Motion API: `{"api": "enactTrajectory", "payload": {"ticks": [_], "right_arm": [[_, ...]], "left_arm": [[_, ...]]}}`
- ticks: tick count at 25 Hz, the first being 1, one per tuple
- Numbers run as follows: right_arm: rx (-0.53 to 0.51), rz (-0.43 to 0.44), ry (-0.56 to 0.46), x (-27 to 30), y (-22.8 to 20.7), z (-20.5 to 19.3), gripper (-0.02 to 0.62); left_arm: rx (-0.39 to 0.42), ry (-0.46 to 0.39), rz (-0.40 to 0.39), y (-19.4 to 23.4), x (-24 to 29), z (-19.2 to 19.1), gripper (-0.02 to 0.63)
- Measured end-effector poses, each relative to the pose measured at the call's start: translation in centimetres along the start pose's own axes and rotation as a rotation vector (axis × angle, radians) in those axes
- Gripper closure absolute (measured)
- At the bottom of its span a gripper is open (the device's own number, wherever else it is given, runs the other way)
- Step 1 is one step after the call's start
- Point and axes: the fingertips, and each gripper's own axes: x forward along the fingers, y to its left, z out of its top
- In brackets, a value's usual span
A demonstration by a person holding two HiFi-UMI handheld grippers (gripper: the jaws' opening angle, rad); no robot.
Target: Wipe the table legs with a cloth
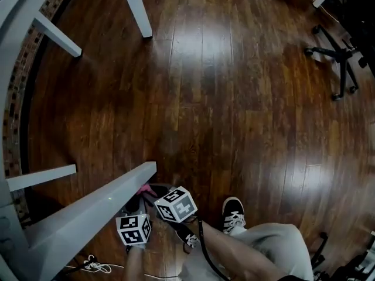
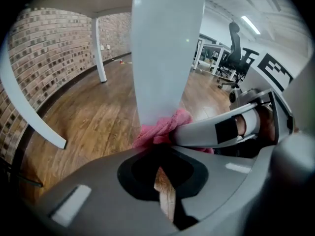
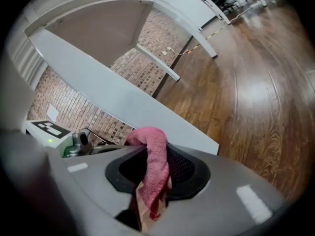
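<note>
A white slanted table leg [image 1: 88,212] runs from the lower left to its foot on the wood floor; it fills the middle of the left gripper view [image 2: 167,48]. A pink cloth [image 1: 145,189] is pressed against the leg near its foot, and my right gripper [image 3: 150,191] is shut on it [image 3: 152,166]. In the head view the right gripper [image 1: 159,192] sits just right of the leg. My left gripper [image 1: 133,206] is below the leg beside it, jaws closed on nothing [image 2: 165,181], facing the cloth [image 2: 162,129].
Other white table legs [image 1: 136,7] [image 1: 57,34] stand farther along a curved brick wall [image 1: 17,92]. An office chair base [image 1: 337,57] is at the far right. A white cable [image 1: 94,266] lies by the leg, and the person's shoe [image 1: 233,212] is close by.
</note>
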Motion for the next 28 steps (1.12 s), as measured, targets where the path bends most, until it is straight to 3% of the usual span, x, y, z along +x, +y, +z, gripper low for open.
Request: {"api": "enactTrajectory", "payload": {"ticks": [4, 7, 9, 12, 16, 19, 23, 28], "right_arm": [[0.049, -0.050, 0.051, 3.9, -7.1, -4.2, 0.505], [0.117, -0.192, 0.106, 5.2, -14.4, -6.8, 0.505], [0.229, -0.242, 0.059, 5.2, -18.1, -6.8, 0.506], [0.323, -0.185, -0.040, 5.9, -19.1, -4.6, 0.506], [0.326, -0.124, -0.074, 5.2, -15.9, -1.6, 0.509], [0.326, -0.064, -0.093, 2.4, -10.8, 0.9, 0.509], [0.288, -0.036, -0.106, -3.0, -1.2, 4.7, 0.509], [0.228, -0.006, -0.162, -10.3, 10.9, 11.5, 0.509]], "left_arm": [[0.025, 0.078, -0.059, 0.4, 7.3, -4.7, 0.612], [-0.045, 0.095, -0.120, 0.3, 11.6, -6.6, 0.611], [-0.082, 0.086, -0.125, 0.6, 13.3, -7.1, 0.611], [-0.118, 0.047, -0.128, 0.8, 14.5, -6.4, 0.611], [-0.140, 0.014, -0.123, 0.1, 12.5, -4.5, 0.611], [-0.153, -0.019, -0.114, -1.1, 8.1, -1.9, 0.611], [-0.166, -0.060, -0.120, -3.4, -0.9, 2.8, 0.611], [-0.173, -0.181, -0.110, -5.3, -14.0, 11.1, 0.611]]}}
